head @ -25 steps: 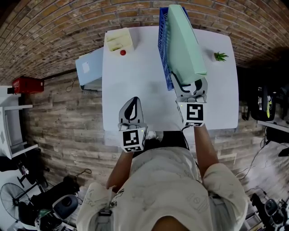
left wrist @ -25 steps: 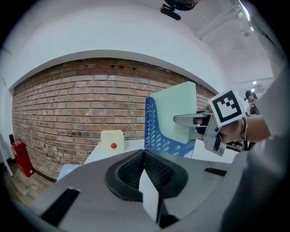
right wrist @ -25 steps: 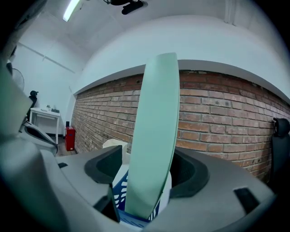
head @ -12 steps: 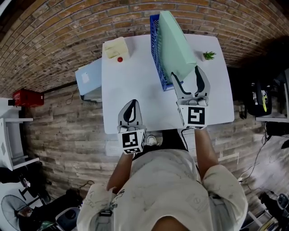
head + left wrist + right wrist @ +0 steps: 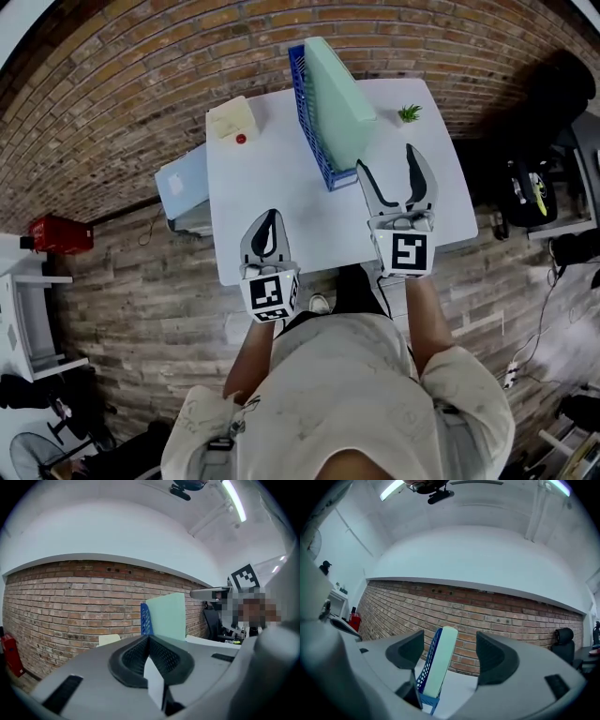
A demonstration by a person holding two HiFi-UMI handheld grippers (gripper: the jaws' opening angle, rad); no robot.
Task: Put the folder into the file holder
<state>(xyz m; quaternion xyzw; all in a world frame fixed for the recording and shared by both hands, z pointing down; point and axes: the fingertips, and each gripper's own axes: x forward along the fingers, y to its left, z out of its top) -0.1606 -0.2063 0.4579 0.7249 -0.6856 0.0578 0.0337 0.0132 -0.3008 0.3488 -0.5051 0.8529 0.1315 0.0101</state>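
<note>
My right gripper point(image 5: 387, 165) has just opened wide, empty, leaving the folder point(image 5: 337, 94) standing in the file holder point(image 5: 309, 127); my left gripper point(image 5: 265, 221) is closed on nothing.

In front of you, a white table point(image 5: 281, 202) stands against a red brick wall point(image 5: 141, 66). A cream box point(image 5: 232, 119) sits at the table's far left corner, and a small red round object point(image 5: 241, 139) lies just beside it on the near side. A little green plant point(image 5: 409, 113) sits at the far right corner. A pale blue box-like unit point(image 5: 183, 183) stands just left of the table. Farther left, a red container point(image 5: 59, 232) sits on the wood-plank floor point(image 5: 131, 300).
</note>
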